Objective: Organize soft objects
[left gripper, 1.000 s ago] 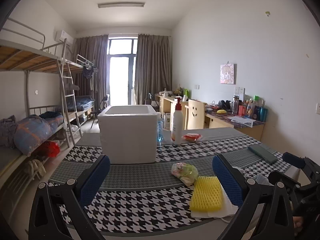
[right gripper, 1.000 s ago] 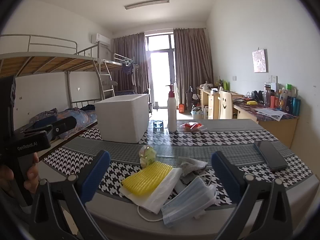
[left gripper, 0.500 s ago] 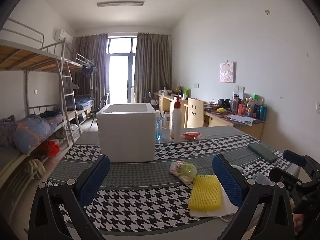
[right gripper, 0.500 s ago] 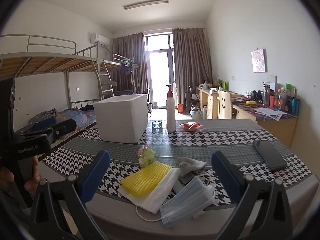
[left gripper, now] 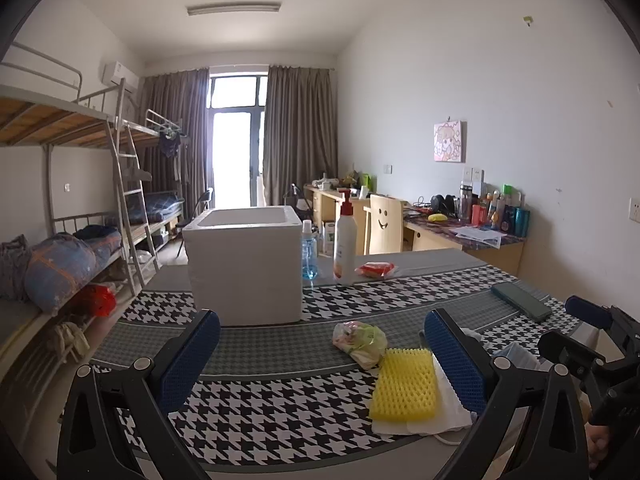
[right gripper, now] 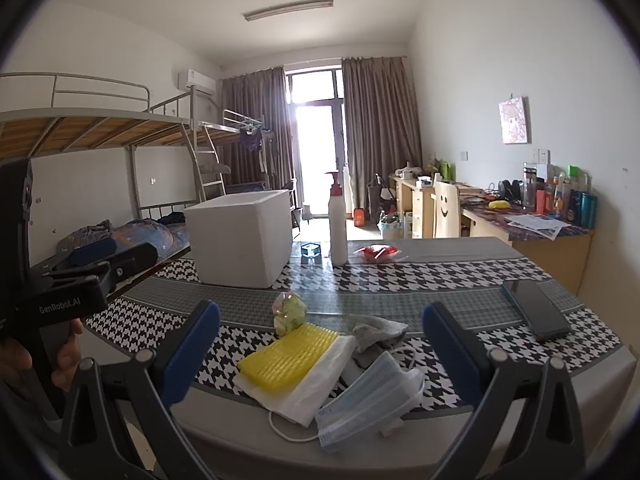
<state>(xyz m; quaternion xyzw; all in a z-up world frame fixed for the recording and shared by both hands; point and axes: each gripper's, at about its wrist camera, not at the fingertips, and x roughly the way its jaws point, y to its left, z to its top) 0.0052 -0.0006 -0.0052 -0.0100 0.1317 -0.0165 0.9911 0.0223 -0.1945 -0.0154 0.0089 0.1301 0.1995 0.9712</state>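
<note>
Both grippers hovered over the near edge of the houndstooth-covered surface [left gripper: 256, 412], jaws wide and holding nothing — the left gripper [left gripper: 322, 356] and the right gripper [right gripper: 320, 344] alike. The soft things lay in a loose heap in front of the white foam box [left gripper: 244, 268]: a yellow sponge [right gripper: 288, 356] resting on a white cloth [right gripper: 316, 388], a crumpled plastic bag [right gripper: 289, 312] just behind it toward the box, a grey rag [right gripper: 374, 334] to its right, and a blue face mask [right gripper: 372, 400] at the surface's near edge. A dark phone [right gripper: 536, 314] lay well right of the box — apart from the heap.
</note>
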